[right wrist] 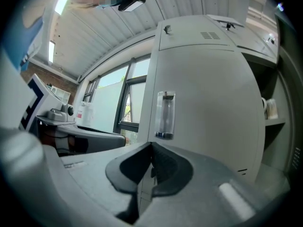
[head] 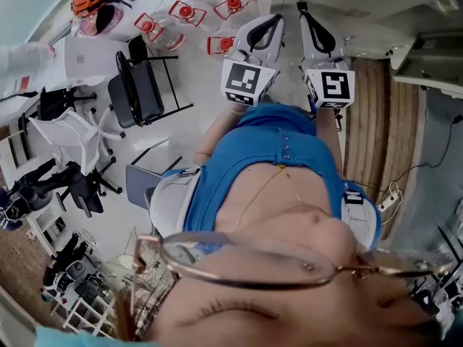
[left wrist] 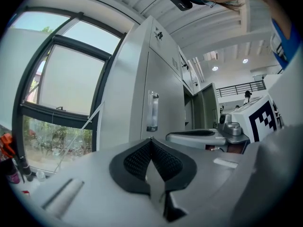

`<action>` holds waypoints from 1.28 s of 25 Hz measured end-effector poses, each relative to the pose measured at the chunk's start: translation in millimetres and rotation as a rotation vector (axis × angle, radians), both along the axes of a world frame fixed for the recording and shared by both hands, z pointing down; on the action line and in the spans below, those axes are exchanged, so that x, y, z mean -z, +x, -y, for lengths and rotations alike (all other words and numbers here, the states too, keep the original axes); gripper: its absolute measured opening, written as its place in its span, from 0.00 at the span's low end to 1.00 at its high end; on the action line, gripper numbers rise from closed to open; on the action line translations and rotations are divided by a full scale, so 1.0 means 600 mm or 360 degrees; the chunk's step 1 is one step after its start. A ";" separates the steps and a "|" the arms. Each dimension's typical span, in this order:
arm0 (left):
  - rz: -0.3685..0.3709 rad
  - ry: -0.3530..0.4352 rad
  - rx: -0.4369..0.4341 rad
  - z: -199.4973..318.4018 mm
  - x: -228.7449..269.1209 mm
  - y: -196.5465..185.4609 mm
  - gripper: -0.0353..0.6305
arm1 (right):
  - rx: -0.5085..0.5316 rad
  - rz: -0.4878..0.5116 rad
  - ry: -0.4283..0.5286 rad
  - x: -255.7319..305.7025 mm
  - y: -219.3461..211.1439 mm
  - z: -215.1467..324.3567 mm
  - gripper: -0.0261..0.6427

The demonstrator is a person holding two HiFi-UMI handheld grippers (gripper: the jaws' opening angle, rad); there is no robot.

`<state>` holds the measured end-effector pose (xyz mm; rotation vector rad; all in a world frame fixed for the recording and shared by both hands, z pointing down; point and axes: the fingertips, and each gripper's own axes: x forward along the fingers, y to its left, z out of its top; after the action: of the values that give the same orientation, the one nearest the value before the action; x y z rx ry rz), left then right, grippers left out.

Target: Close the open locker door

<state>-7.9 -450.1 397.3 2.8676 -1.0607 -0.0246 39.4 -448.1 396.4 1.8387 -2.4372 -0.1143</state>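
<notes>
Room: white ribbed ceiling, pale floor, big dark-framed window with greenery outside. A bank of grey lockers runs beside the window and fills most of both gripper views. The nearest locker front is shut and has a vertical clear handle and vent slots near the top. The open locker door is further along the row, standing out from a dark opening, well apart from both tools. In the right gripper view an open compartment with a shelf sits at the right edge; contents too small to tell.

Head view, on the floor: black folding chair, white chair, a white table and red-lidded jars. The person wears a blue top.

Left gripper: jaws pressed together, nothing between them, touching nothing. Right gripper: jaws also together, empty, aimed at the shut locker front but clear of it. The two tools are held side by side, close, with the marker cubes facing the head camera.
</notes>
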 end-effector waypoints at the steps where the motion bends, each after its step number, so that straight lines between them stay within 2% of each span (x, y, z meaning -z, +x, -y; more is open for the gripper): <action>1: -0.0002 -0.0006 -0.0003 -0.001 0.001 0.001 0.05 | 0.0001 -0.0001 -0.0005 -0.002 0.000 0.000 0.04; 6: 0.0014 0.0022 -0.0003 0.001 -0.005 -0.001 0.05 | 0.0014 -0.0012 -0.0015 -0.005 -0.006 -0.001 0.04; 12: 0.0004 -0.0015 -0.0019 0.001 -0.005 0.003 0.05 | 0.0035 -0.0008 -0.0052 -0.014 -0.011 0.002 0.04; 32: 0.0014 -0.0017 -0.0013 -0.005 0.001 0.010 0.05 | 0.0071 -0.0005 -0.0050 -0.007 -0.012 -0.006 0.04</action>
<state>-2.0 -447.0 396.5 2.8653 -1.0471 -0.0054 32.2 -444.4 400.4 1.7712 -2.4638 -0.0817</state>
